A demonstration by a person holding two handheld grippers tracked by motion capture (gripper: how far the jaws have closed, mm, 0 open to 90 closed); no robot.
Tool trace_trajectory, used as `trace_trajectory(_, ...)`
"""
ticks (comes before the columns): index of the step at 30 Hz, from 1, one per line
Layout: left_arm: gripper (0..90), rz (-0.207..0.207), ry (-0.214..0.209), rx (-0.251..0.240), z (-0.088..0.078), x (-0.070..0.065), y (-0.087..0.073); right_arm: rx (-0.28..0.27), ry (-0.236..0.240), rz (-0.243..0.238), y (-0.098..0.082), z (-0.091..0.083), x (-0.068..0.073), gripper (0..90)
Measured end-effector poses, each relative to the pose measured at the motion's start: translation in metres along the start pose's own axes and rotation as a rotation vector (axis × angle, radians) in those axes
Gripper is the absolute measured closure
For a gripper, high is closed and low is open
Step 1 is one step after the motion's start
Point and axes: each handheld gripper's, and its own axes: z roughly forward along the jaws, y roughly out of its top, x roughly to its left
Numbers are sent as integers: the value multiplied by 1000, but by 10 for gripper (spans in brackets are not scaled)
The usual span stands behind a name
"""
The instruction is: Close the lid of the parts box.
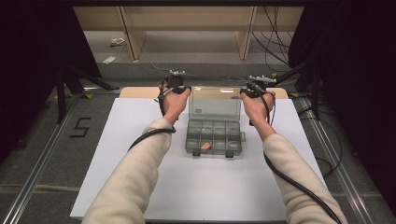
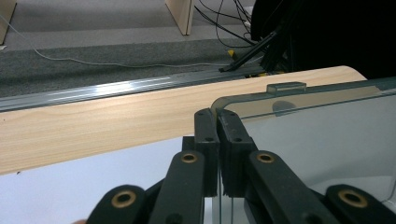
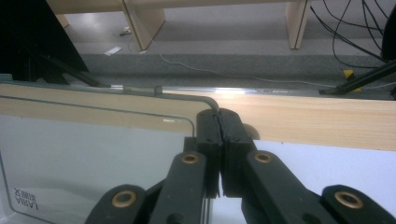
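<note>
The clear plastic compartment box [image 1: 214, 137] sits near the middle of the white desk [image 1: 140, 186], a little toward its far edge, with its transparent hinged lid [image 1: 215, 103] standing upright. A small orange-tan block [image 1: 205, 146] lies in one of the near compartments. The left hand-held gripper [image 2: 217, 122] is pinched narrow on the lid's upper left corner, and the right hand-held gripper [image 3: 218, 122] is clamped the same way on the upper right corner — both pairs of jaws are pressed flat against the thin plastic edge. The step in hand looks like swinging the lid on its hinge, most likely down to close the box, though the pictures alone cannot rule out that it is being opened. Closing would call for both hands to tip the lid toward the near edge together, evenly — so the lid does not twist and the two front latches [image 1: 212, 153] meet it squarely.
</note>
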Motion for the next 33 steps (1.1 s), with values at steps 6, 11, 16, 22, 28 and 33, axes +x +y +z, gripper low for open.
trace_trajectory(6,870,7,1,-4,-2,-1,-1,-7,3,-4,-1,-2,0,889)
trace_trajectory(11,871,20,7,-12,-6,-3,-2,-15,7,-3,-2,-5,0,889)
trace_trajectory(16,871,34,8,-19,-10,-4,-3,-25,9,-8,-3,-8,1,889)
trace_trajectory(22,872,48,13,-22,-14,-7,-4,-33,11,-13,-4,-12,1,890)
trace_trajectory(28,873,47,13,-37,-18,-8,-6,-46,16,-17,-6,-16,2,890)
trace_trajectory(33,874,53,10,-47,-22,-9,-8,-52,20,-17,-7,-20,2,890)
